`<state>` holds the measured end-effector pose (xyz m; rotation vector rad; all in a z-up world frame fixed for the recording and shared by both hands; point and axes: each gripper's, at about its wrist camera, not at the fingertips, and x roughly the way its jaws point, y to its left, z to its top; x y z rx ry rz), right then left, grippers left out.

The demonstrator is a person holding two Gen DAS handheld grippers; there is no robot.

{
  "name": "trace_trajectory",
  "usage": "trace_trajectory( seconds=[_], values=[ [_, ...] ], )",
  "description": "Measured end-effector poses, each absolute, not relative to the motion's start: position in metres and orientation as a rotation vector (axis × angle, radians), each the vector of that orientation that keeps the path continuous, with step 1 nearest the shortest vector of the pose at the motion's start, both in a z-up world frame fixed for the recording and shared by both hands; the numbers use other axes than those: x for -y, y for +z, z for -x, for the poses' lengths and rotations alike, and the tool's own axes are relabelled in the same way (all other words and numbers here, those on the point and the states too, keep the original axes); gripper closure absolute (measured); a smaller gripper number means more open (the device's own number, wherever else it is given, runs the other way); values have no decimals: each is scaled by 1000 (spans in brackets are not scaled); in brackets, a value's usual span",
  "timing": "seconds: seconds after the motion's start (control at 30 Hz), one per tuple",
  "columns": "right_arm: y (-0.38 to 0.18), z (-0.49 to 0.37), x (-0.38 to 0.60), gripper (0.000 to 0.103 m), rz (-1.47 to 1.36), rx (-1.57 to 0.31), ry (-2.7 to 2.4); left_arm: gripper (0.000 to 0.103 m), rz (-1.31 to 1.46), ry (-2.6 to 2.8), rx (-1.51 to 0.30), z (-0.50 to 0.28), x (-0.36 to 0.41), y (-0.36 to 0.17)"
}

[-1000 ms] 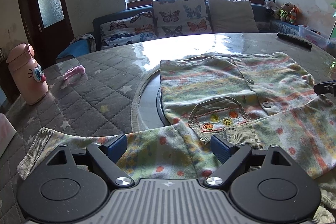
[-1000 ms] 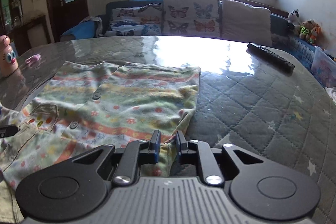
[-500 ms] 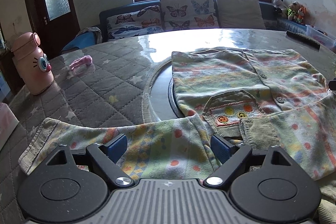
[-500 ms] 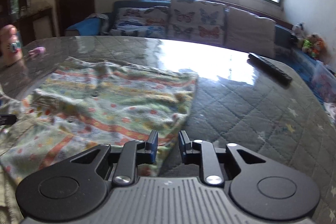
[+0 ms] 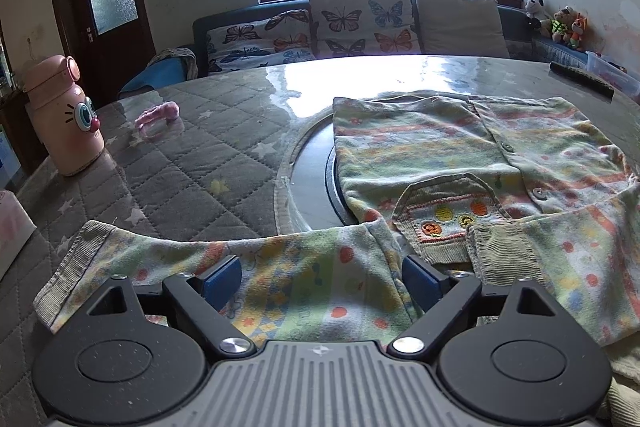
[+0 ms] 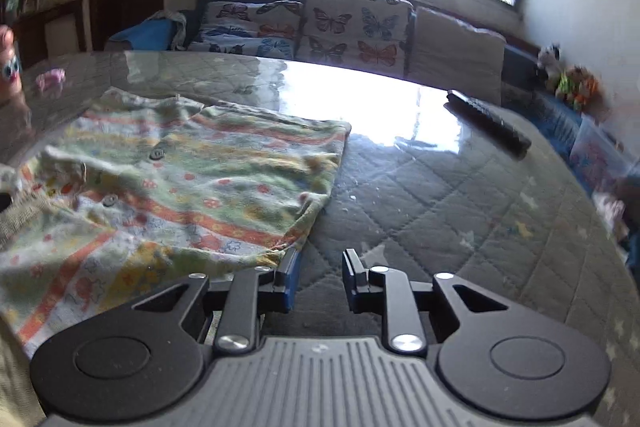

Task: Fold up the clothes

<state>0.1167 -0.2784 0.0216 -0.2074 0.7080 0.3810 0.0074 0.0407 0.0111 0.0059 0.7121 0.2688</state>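
Observation:
A child's striped, flower-print cardigan (image 5: 460, 163) with buttons and a corduroy pocket lies flat on the round table. Its left sleeve (image 5: 248, 267) stretches out toward the table's left, and my left gripper (image 5: 320, 277) is open with its blue pads on either side of that sleeve. The right sleeve is folded across the body. In the right wrist view the cardigan (image 6: 192, 187) lies left of my right gripper (image 6: 318, 277), which is open with the cloth's edge lying against its left pad.
A pink cartoon bottle (image 5: 66, 115) stands at the table's left, a pink hair tie (image 5: 158, 115) near it. A black remote (image 6: 488, 123) lies at the far right. A sofa with butterfly cushions (image 5: 360, 19) sits behind the quilted table cover (image 6: 460, 211).
My right gripper has opened and let go of the cardigan's edge, then shifted right. My left gripper stayed open over the left sleeve, moving slightly back.

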Motion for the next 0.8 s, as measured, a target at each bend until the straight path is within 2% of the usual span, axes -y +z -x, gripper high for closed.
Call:
trace_trajectory(
  seconds=[0.2, 0.3, 0.33, 0.8],
  values=[
    [31, -94, 256, 77, 222, -672, 527, 14, -9, 287, -697, 8, -42, 19],
    [28, -80, 233, 66, 247, -674, 632, 14, -2, 318, -702, 16, -49, 19],
    [27, -76, 225, 66, 260, -675, 659, 14, 3, 330, -702, 20, -53, 19],
    [28, -52, 177, 67, 292, -674, 785, 14, 104, 528, -682, 62, -118, 26]
  ],
)
